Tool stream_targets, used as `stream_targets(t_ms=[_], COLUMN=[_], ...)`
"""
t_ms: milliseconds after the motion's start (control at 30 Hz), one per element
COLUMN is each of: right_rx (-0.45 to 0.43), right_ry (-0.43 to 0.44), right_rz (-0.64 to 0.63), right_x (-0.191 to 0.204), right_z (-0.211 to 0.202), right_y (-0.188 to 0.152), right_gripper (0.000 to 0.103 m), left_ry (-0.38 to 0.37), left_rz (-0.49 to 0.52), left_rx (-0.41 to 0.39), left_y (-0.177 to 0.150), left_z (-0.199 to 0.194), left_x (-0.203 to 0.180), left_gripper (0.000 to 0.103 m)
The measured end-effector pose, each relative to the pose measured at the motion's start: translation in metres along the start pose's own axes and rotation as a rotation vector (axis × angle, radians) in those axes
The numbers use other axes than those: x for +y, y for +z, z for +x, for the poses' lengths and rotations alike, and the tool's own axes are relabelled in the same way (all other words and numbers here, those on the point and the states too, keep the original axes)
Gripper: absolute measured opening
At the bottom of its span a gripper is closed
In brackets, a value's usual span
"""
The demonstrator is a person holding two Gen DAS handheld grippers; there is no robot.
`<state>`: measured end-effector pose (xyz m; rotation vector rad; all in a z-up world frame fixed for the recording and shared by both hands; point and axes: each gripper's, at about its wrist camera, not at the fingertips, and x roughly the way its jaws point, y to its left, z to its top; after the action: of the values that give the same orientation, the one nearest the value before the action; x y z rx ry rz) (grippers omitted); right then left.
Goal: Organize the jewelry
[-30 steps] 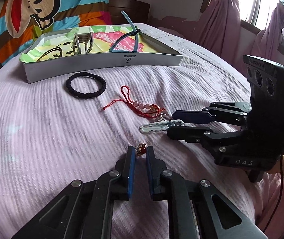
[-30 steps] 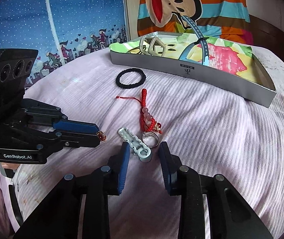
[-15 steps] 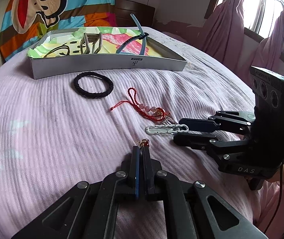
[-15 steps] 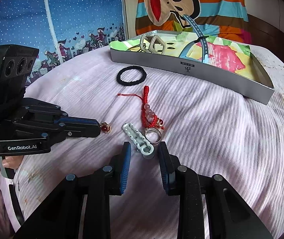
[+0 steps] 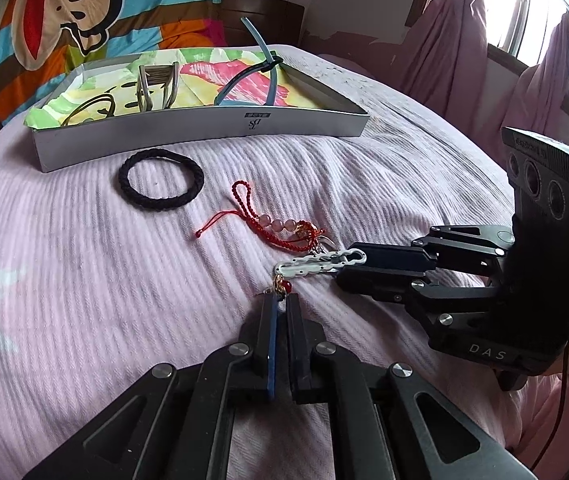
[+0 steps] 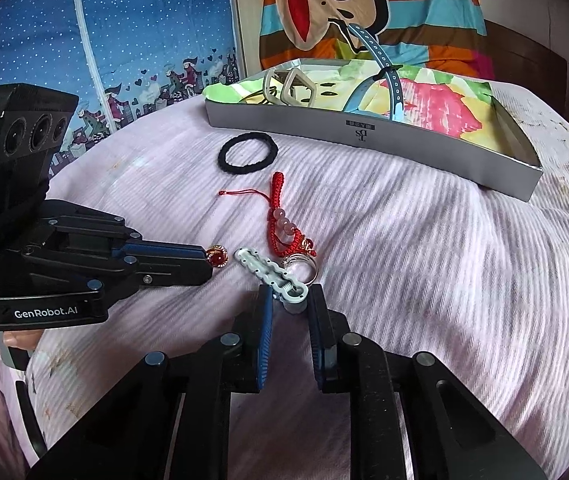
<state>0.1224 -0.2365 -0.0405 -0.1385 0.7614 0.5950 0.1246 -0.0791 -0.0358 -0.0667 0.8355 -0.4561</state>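
Note:
My left gripper (image 5: 280, 300) is shut on a small gold ring with a red stone (image 5: 283, 286), also seen at its tips in the right wrist view (image 6: 216, 258). My right gripper (image 6: 289, 300) is narrowly open around the end of a pale grey hair clip (image 6: 270, 274) that lies on the bed; it also shows in the left wrist view (image 5: 320, 263). A red cord charm with pink beads (image 5: 280, 226) and a silver ring (image 6: 302, 266) lie beside the clip. A black hair tie (image 5: 160, 179) lies in front of the grey box (image 5: 204, 136).
The box holds colourful paper, a blue strap (image 5: 262, 68), a metal clip (image 5: 158, 88) and a thin bangle (image 5: 92, 108). Everything sits on a pink ribbed bedspread (image 5: 84, 280). A striped monkey-print pillow (image 5: 64, 0) stands behind; curtains (image 5: 456, 32) hang at right.
My left gripper closed on the red-stone ring and lifted it slightly off the bed. My right gripper moved a little forward around the hair clip's end.

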Motion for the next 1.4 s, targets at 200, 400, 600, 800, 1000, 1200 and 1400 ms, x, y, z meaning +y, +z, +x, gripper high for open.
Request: stream_targets(t_ms=[200, 400, 600, 800, 1000, 1200, 1400], right_rx=[0.0, 0.0, -0.003, -0.009, -0.016, -0.022, -0.047], right_ry=[0.0, -0.003, -0.003, 0.002, -0.02, -0.028, -0.013], right_rz=[0.001, 0.005, 0.014, 0.022, 0.032, 0.038, 0.031], right_x=[0.0, 0.0, -0.001, -0.003, -0.005, -0.005, -0.003], right_z=[0.0, 0.001, 0.003, 0.003, 0.0, 0.0, -0.006], right_y=[-0.001, 0.0, 0.002, 0.002, 0.001, 0.001, 0.0], right_gripper=[0.016, 0.016, 0.016, 0.016, 0.015, 0.015, 0.015], left_ry=[-0.01, 0.012, 0.027, 0.03, 0.045, 0.069, 0.072], left_rz=[-0.019, -0.012, -0.013, -0.033, -0.031, -0.026, -0.024], left_rx=[-0.003, -0.003, 0.002, 0.0, 0.004, 0.008, -0.015], left_y=[0.004, 0.007, 0.009, 0.014, 0.018, 0.019, 0.017], left_z=[0.002, 0.006, 0.009, 0.011, 0.016, 0.019, 0.013], left_x=[0.002, 0.0, 0.001, 0.004, 0.005, 0.006, 0.005], left_gripper=[0.017, 0.023, 0.023, 0.023, 0.023, 0.013, 0.012])
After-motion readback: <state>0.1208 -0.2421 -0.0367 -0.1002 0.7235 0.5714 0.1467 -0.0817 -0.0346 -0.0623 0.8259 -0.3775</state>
